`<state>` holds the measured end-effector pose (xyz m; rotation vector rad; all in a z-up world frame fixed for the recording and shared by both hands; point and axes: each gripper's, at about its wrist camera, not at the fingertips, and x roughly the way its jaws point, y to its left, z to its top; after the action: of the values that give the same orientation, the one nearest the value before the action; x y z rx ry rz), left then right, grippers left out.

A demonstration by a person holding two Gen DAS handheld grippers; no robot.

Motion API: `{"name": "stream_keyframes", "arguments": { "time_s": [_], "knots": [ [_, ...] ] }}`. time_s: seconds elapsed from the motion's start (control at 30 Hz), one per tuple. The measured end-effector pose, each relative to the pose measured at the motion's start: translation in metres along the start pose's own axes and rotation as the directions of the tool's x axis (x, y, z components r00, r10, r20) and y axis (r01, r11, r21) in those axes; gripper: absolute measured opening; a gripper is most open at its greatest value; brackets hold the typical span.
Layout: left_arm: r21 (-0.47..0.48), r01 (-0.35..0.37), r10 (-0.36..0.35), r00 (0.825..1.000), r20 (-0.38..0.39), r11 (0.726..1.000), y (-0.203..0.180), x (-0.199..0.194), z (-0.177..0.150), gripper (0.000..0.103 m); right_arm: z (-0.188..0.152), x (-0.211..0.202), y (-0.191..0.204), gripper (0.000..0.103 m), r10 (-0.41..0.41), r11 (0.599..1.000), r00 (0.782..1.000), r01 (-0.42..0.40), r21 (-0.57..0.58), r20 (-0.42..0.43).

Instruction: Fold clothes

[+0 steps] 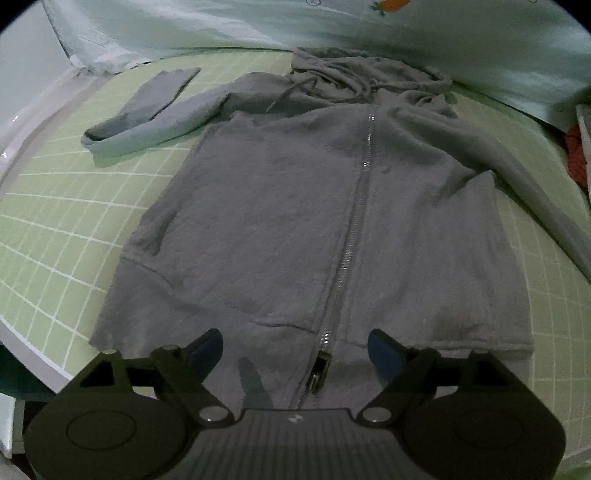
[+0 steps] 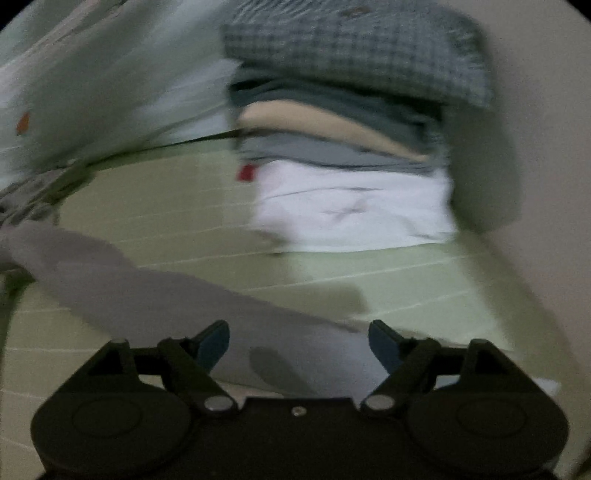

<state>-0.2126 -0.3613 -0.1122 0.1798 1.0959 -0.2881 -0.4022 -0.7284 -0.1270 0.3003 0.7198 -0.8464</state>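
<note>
Grey zip-up hoodie [image 1: 295,206] spread front-up on a green gridded mat [image 1: 66,206], long axis running from the hem at the near edge of the left wrist view to the hood [image 1: 369,77] at the far side, against pale bedding [image 1: 258,26]. Zipper [image 1: 354,236] closed along that axis, leaning slightly rightward toward the hood, its pull [image 1: 319,369] lying at the hem. One sleeve [image 1: 147,122] bent outward on the mat at upper left, doubled back on itself; the other sleeve [image 2: 155,295] trailing off to the right, lying as a long diagonal band in the blurred right wrist view. Left gripper [image 1: 295,350] poised over the hem, jaws wide apart on either side of the zipper pull, pinching nothing. Right gripper [image 2: 299,343] above the trailing sleeve, jaws likewise spread, nothing clamped between them. Beyond, on the same mat, a stack of folded clothes [image 2: 351,147], checked garment on top, white at the bottom.
</note>
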Motion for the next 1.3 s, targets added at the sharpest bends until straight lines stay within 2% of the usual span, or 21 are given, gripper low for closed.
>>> {"name": "stream_keyframes", "arguments": {
  "time_s": [0.07,0.13,0.27,0.43,0.53,0.6,0.63,0.67,0.7,0.73,0.77,0.93,1.0,1.07,1.1,1.13,1.2,1.23,1.27,1.3],
  "knots": [
    [0.014,0.019,-0.019,1.0,0.0,1.0,-0.004,0.002,0.003,0.086,0.007,0.005,0.015,0.083,0.057,0.998,0.998,-0.057,-0.012,-0.003],
    [0.049,0.039,-0.039,0.999,0.001,0.998,-0.013,0.004,0.006,0.086,0.013,0.01,0.035,0.084,0.099,0.992,0.995,-0.099,-0.073,-0.005],
    [0.128,0.071,-0.071,0.997,-0.005,0.989,-0.043,0.015,0.019,0.088,0.018,0.022,0.065,0.084,0.085,0.98,0.996,-0.087,-0.18,-0.021],
    [0.136,0.106,-0.101,0.994,-0.042,0.985,-0.064,0.035,0.031,0.088,0.024,0.036,0.063,0.084,0.103,0.985,0.993,-0.111,-0.134,-0.065],
    [0.149,0.102,-0.092,0.993,-0.069,0.984,-0.07,0.043,0.027,0.089,0.027,0.044,0.057,0.084,0.132,0.983,0.987,-0.143,-0.116,-0.096],
    [0.161,0.096,-0.084,0.993,-0.08,0.982,-0.072,0.047,0.023,0.093,0.028,0.048,0.056,0.082,0.155,0.978,0.981,-0.169,-0.126,-0.118],
    [0.17,0.092,-0.08,0.994,-0.078,0.981,-0.073,0.047,0.021,0.094,0.029,0.049,0.056,0.073,0.173,0.972,0.976,-0.191,-0.135,-0.131],
    [0.181,0.092,-0.078,0.994,-0.078,0.979,-0.073,0.047,0.019,0.095,0.029,0.05,0.055,0.051,0.198,0.965,0.969,-0.219,-0.145,-0.147],
    [0.193,0.092,-0.078,0.994,-0.08,0.977,-0.073,0.047,0.017,0.096,0.029,0.05,0.054,0.041,0.228,0.957,0.961,-0.251,-0.148,-0.158],
    [0.206,0.093,-0.077,0.994,-0.083,0.974,-0.073,0.048,0.015,0.097,0.03,0.049,0.053,0.02,0.263,0.947,0.951,-0.287,-0.143,-0.164],
    [0.209,0.094,-0.077,0.993,-0.085,0.974,-0.073,0.048,0.014,0.097,0.031,0.047,0.053,0.003,0.279,0.941,0.945,-0.305,-0.149,-0.17],
    [0.19,0.107,-0.09,0.991,-0.1,0.976,-0.068,0.051,0.012,0.101,0.051,0.032,0.053,0.001,0.292,0.929,0.944,-0.317,-0.188,-0.153],
    [0.199,0.109,-0.088,0.99,-0.114,0.974,-0.069,0.054,0.014,0.103,0.067,0.03,0.049,0.001,0.293,0.933,0.948,-0.313,-0.18,-0.127],
    [0.213,0.109,-0.082,0.988,-0.13,0.971,-0.072,0.057,0.016,0.103,0.08,0.038,0.051,0.002,0.292,0.926,0.946,-0.316,-0.207,-0.138],
    [0.215,0.106,-0.078,0.988,-0.137,0.971,-0.073,0.058,0.017,0.103,0.084,0.044,0.054,0.004,0.286,0.922,0.946,-0.315,-0.227,-0.155],
    [0.213,0.103,-0.074,0.987,-0.143,0.972,-0.073,0.059,0.017,0.103,0.085,0.048,0.058,0.01,0.279,0.918,0.946,-0.314,-0.242,-0.168],
    [0.215,0.101,-0.068,0.986,-0.153,0.971,-0.074,0.059,0.019,0.103,0.082,0.054,0.064,0.039,0.274,0.914,0.946,-0.313,-0.259,-0.175],
    [0.214,0.099,-0.065,0.985,-0.157,0.972,-0.074,0.06,0.02,0.103,0.08,0.057,0.066,0.068,0.273,0.914,0.946,-0.312,-0.258,-0.176],
    [0.212,0.096,-0.062,0.985,-0.162,0.972,-0.075,0.06,0.021,0.103,0.078,0.058,0.067,0.08,0.276,0.917,0.945,-0.313,-0.247,-0.173],
    [0.21,0.094,-0.059,0.984,-0.166,0.973,-0.075,0.061,0.021,0.103,0.076,0.06,0.067,0.08,0.281,0.92,0.944,-0.316,-0.233,-0.17]
  ]
}}
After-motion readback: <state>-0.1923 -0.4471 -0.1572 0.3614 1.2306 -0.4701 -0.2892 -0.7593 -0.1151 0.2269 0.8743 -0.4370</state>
